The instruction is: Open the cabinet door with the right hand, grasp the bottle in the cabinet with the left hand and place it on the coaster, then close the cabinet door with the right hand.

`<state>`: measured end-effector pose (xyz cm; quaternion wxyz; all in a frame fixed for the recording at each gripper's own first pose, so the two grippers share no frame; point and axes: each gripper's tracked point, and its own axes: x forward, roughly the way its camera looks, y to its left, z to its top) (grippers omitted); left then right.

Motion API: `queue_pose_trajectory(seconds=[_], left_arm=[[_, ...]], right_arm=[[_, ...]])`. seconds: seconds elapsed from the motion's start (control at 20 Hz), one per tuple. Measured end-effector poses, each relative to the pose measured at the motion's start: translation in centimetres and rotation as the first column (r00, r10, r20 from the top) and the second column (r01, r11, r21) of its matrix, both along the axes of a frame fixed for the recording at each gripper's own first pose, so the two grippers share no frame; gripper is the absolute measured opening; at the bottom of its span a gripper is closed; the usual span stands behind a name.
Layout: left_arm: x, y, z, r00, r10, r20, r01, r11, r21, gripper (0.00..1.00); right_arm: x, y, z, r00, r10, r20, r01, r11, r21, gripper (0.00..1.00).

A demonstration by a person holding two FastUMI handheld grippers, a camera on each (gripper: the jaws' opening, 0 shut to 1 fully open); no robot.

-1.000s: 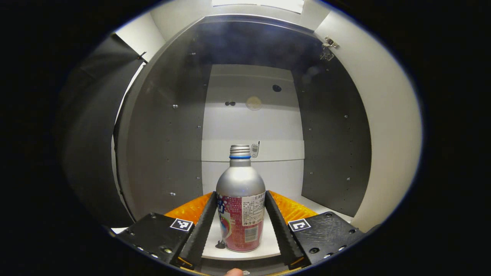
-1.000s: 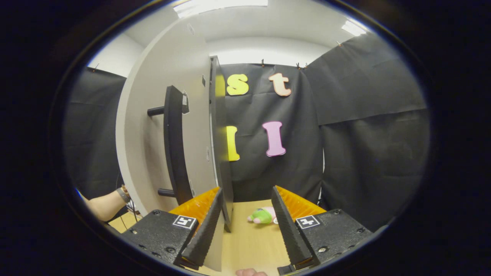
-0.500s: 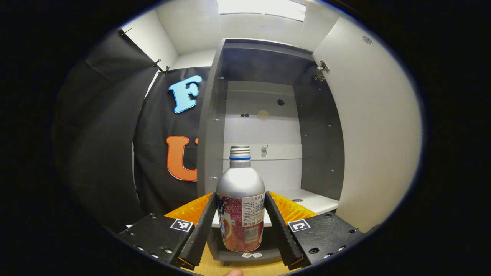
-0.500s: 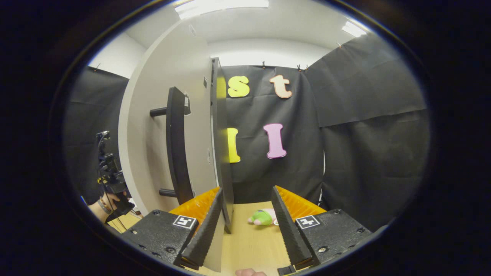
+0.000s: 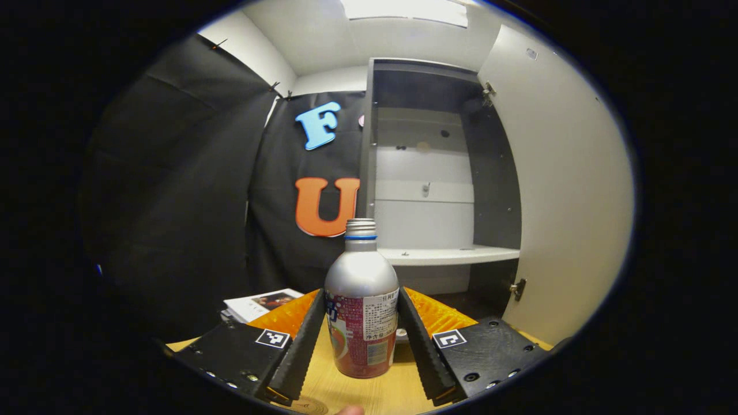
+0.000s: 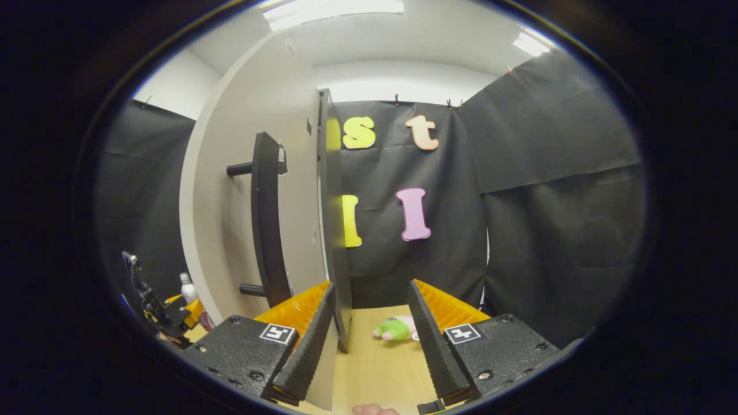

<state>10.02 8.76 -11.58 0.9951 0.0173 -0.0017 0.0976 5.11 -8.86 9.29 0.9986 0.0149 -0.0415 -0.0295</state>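
1. The left gripper [image 5: 360, 340] has its jaws clamped on the bottle [image 5: 361, 311], one finger on each side of the labelled lower body. The silver shoulder and capless threaded neck stand upright above them. Gripping low on the straight wall looks like a sound choice, since the rounded shoulder would offer the pads little to bear on.

2. The bottle is out of the cabinet [image 5: 438, 173] and held over the wooden bench [image 5: 369, 395], with the cabinet's pale shelf [image 5: 450, 255] behind it. Whether its base touches the bench I cannot tell.

3. At the bottom edge of the left gripper view, a curved sliver of a round wooden thing [image 5: 304, 407] peeks out; it may be the coaster, though too little shows to be sure. If so, the bottle has to come down toward the near edge of the bench.

4. The cabinet door [image 6: 253, 190] stands open, seen edge-on in the right gripper view with its dark bar handle [image 6: 266, 213] facing left. The right gripper [image 6: 369, 340] has its jaws spread apart, straddling the door's lower edge without pressing on it. I judge it waits there so it can push the door shut once the bottle is set down.

5. A green and pink soft toy [image 6: 396, 327] lies on the bench past the right gripper, and a booklet [image 5: 259, 302] lies left of the bottle; both are apart from the work.
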Motion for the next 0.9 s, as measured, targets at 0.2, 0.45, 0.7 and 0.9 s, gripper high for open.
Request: queue_pose_trajectory(seconds=[0.2,0.45,0.7,0.9], left_arm=[[-3.3,3.5,-5.2,0.991,0.129,-0.047,-0.128,0.992,0.023,0.75],[-5.2,6.8,-10.2,0.965,0.245,-0.098,-0.24,0.969,0.06,0.75],[-5.9,8.5,-14.2,0.944,0.292,-0.152,-0.285,0.956,0.07,0.75],[-5.4,8.1,-14.7,0.95,0.285,-0.131,-0.28,0.958,0.055,0.76]], right_arm=[[0.0,0.0,0.0,1.0,-0.006,0.006,0.006,1.0,-0.01,0.8],[0.0,0.0,0.1,1.0,-0.006,0.006,0.006,1.0,-0.025,0.8],[0.0,-0.1,0.2,1.0,-0.013,0.0,0.013,0.999,-0.031,0.8],[-0.1,-0.1,0.2,1.0,-0.027,-0.014,0.026,0.999,-0.04,0.8]])
